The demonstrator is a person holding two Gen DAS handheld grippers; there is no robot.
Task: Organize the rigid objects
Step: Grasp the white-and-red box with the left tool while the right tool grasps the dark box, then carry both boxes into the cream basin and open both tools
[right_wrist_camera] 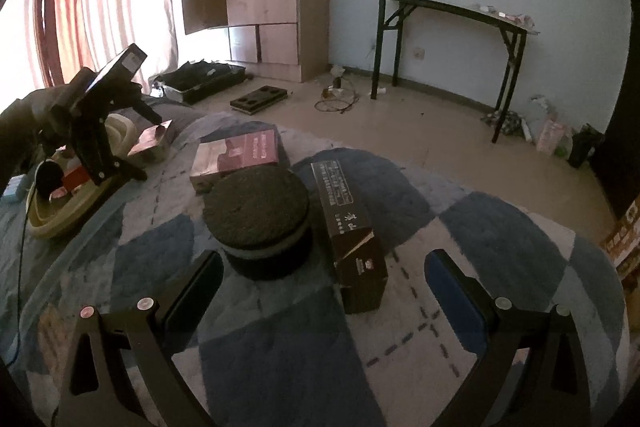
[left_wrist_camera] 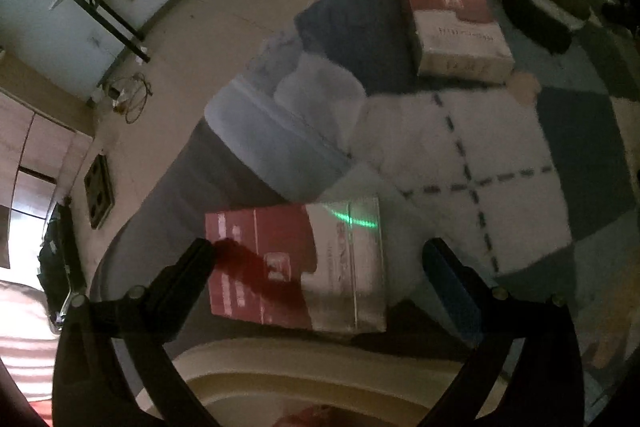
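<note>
1. Between the wide-open jaws of my left gripper sits the red-and-white box; it lies crosswise, its red end at 9 o'clock against one finger, its white end short of the other
2. Nothing is clamped, so I cannot tell whether the box rests on something or is loose; I would judge this the moment of placing it at the cream basin, whose rim curves at 6 o'clock below it
3. To do it well I would keep the gripper level and square to the box. I would also check that the box clears the rim, so it does not tip onto the checked quilt
4. At 1 o'clock a second red-and-white box waits on the quilt
5. My right gripper hangs spread and empty. A round dark tin is at 11 o'clock and a long dark box at 12, touching or nearly so; I would take the box first, gripping across its narrow sides
</note>
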